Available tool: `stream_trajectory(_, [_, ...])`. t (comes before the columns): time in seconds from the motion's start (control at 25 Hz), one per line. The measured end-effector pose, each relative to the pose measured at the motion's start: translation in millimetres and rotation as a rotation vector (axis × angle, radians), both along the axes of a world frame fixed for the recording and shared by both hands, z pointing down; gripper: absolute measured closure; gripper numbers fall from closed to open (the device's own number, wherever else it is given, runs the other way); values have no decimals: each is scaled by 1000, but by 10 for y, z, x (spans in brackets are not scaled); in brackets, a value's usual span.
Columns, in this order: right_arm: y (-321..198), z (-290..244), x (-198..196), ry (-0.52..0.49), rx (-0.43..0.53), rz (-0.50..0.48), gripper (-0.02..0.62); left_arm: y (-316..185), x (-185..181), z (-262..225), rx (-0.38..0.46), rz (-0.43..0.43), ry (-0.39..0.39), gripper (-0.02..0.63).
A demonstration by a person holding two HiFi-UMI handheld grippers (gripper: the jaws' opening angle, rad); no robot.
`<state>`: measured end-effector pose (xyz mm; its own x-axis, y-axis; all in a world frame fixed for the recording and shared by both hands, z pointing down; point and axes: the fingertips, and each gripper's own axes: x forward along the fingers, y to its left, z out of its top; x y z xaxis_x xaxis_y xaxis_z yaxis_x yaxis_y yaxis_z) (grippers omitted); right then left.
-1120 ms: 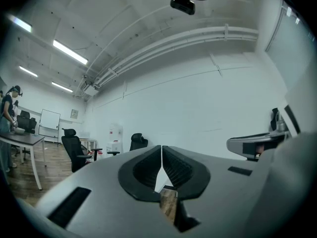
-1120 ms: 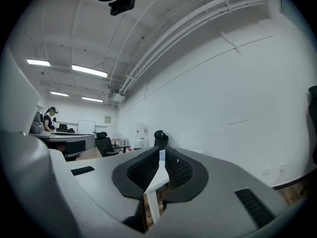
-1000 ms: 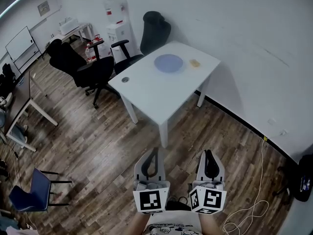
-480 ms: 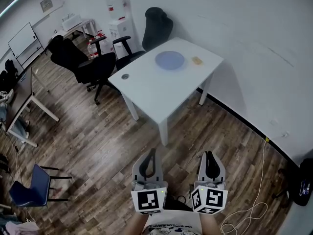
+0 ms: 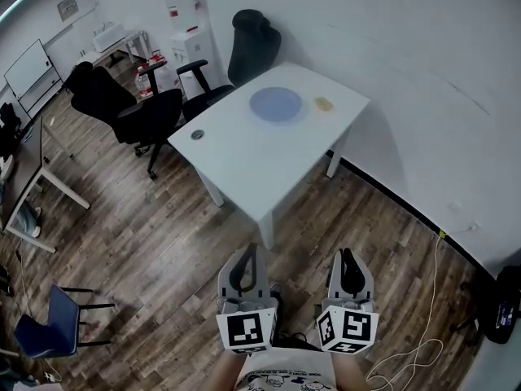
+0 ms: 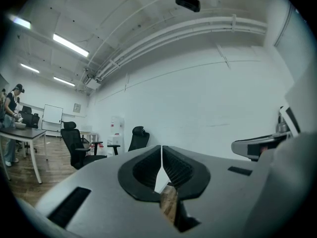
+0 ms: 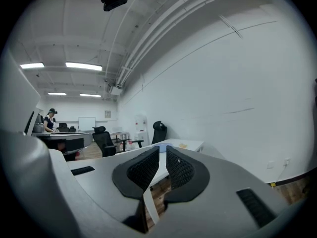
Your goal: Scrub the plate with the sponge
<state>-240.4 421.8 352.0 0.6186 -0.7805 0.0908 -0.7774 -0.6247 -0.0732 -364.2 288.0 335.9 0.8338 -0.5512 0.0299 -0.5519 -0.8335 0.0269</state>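
A round blue plate lies on the far part of a white table, with a small yellow sponge to its right. Both are well ahead of my grippers, which I hold side by side over the wooden floor, pointing level at the table. My left gripper is shut with nothing in it; its pads meet in the left gripper view. My right gripper is also shut and empty, with only a thin slit between its pads. Just above those jaws show the plate and sponge.
Two black office chairs stand at the table's left and far sides. A water dispenser is by the back wall. A blue chair stands at the lower left, a white cable on the floor at right, and a person works at a distant desk.
The table has come closer and sits lower in the head view. Both grippers keep their places side by side at the bottom and stay shut.
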Motion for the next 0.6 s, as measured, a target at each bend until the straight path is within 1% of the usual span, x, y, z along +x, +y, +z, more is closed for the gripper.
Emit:
stream_trajectory(0.44, [-951,-123,732,15,2,27,551,-934,864,-111,-7,54,27,591])
stream_trajectory(0.6, [-1221,-154,951,24,3,46,551,-1234,1109,-110,-10,73,30,591])
